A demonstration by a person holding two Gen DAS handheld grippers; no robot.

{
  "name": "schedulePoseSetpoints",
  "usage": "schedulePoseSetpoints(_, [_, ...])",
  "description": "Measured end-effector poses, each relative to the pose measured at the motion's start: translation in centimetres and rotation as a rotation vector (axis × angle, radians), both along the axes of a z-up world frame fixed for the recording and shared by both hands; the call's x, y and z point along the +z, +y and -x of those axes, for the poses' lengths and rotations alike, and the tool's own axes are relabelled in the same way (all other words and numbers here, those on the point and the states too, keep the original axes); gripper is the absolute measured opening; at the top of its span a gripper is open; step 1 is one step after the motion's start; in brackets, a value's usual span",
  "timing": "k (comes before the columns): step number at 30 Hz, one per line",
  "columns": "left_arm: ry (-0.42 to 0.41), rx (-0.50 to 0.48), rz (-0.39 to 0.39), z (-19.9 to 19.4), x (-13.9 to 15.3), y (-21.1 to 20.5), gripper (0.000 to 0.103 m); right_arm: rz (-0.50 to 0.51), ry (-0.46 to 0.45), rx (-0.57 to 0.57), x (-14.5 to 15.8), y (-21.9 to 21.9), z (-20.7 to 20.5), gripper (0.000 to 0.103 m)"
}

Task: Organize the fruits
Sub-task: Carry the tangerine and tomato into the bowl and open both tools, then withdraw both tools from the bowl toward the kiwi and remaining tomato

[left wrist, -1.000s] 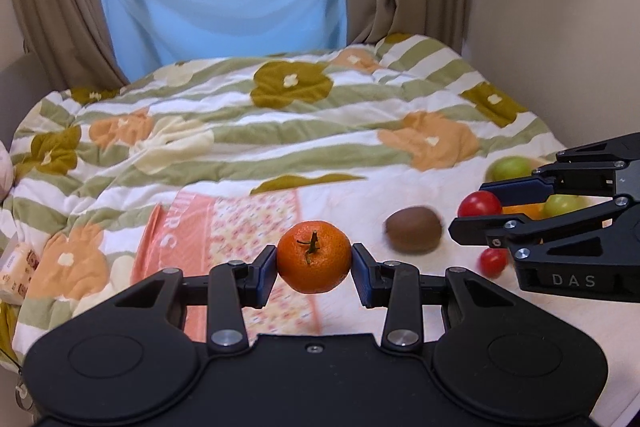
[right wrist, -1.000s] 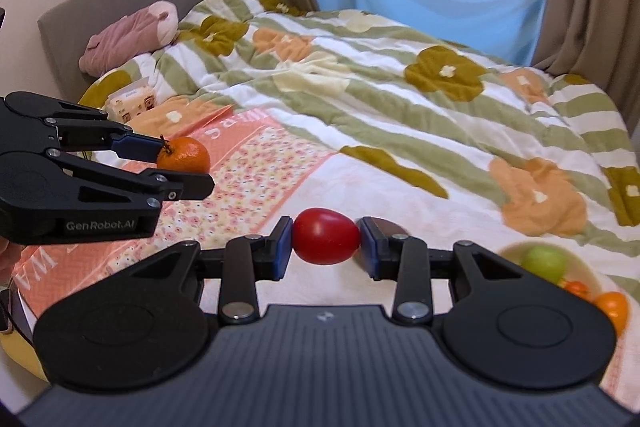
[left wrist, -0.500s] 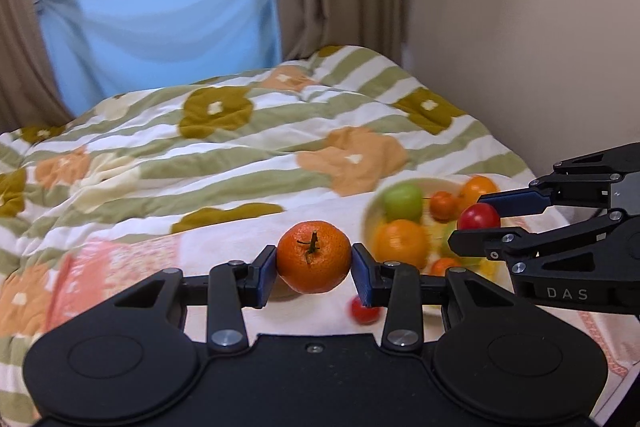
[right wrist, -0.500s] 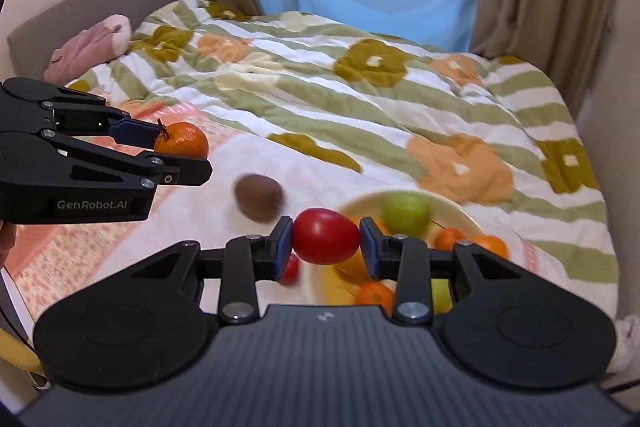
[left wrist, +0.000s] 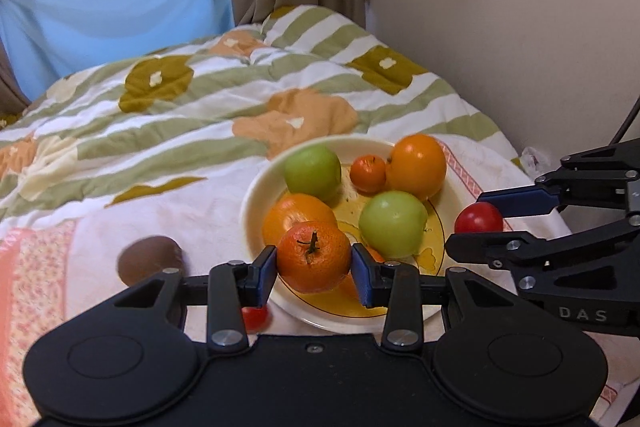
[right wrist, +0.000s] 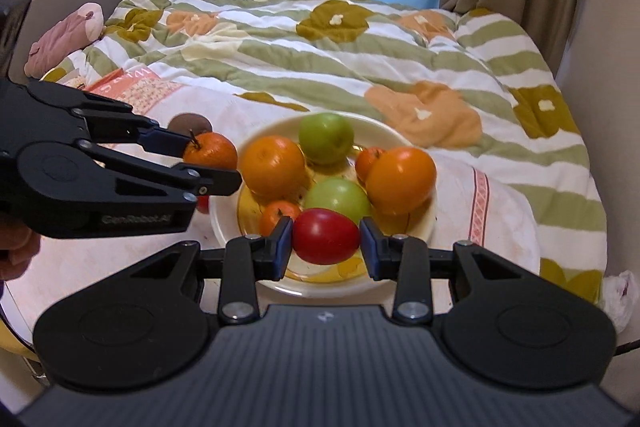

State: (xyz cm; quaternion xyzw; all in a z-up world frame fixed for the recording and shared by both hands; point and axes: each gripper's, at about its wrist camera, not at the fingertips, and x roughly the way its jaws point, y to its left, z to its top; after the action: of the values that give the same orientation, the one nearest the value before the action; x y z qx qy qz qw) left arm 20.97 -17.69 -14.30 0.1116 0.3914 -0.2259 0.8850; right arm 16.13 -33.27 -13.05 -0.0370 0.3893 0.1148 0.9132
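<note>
Plate point(right wrist: 424, 227) on bed point(right wrist: 360, 39): apples, oranges, tangerines. Left claw point(left wrist: 314, 269) clamps tangerine point(left wrist: 314, 255); right claw point(right wrist: 326, 247) clamps tomato point(right wrist: 325, 235).

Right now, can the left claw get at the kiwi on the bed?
Probably not yet. The left claw is shut on a tangerine, so nothing else fits between its pads. The kiwi lies uncovered on the bed beside the plate; after dropping the tangerine, the way looks free.

A stemmed orange mandarin point(left wrist: 313, 255) and a glossy red tomato point(right wrist: 325, 235) are each held above the near rim of the cream plate point(right wrist: 224, 223). The plate carries two green apples point(right wrist: 326, 138), oranges and small mandarins. A brown kiwi point(left wrist: 150, 259) lies on the bed just left of it.
</note>
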Motion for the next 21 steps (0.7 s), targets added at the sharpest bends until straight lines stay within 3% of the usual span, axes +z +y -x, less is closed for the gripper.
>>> schedulePoseSetpoints(11, [0.006, 0.045, -0.035, -0.6, -2.3, -1.4, 0.046, -0.028, 0.018, 0.036, -1.9, -1.2, -0.7, 0.051])
schedulePoseSetpoints(12, [-0.003, 0.045, -0.040, -0.6, -2.2, -1.4, 0.063, -0.030, 0.019, 0.037, -2.0, -1.3, -0.8, 0.051])
schedulePoseSetpoints(13, [-0.012, 0.050, -0.051, -0.4, -2.1, -1.5, 0.089, -0.030, 0.020, 0.039, -2.0, -1.3, -0.8, 0.051])
schedulePoseSetpoints(14, [-0.030, 0.057, -0.061, -0.2, -1.9, -1.6, 0.096, -0.029, 0.021, 0.040, -2.1, -1.3, -0.8, 0.051])
schedulePoseSetpoints(16, [-0.070, 0.065, -0.070, 0.4, -1.4, -1.3, 0.097, -0.026, 0.022, 0.045, -2.2, -1.4, -0.7, 0.051])
schedulePoseSetpoints(21, [-0.051, 0.098, -0.036, 0.9, -0.5, 0.1, 0.097, -0.022, 0.027, 0.051, -2.4, -1.5, -0.5, 0.051])
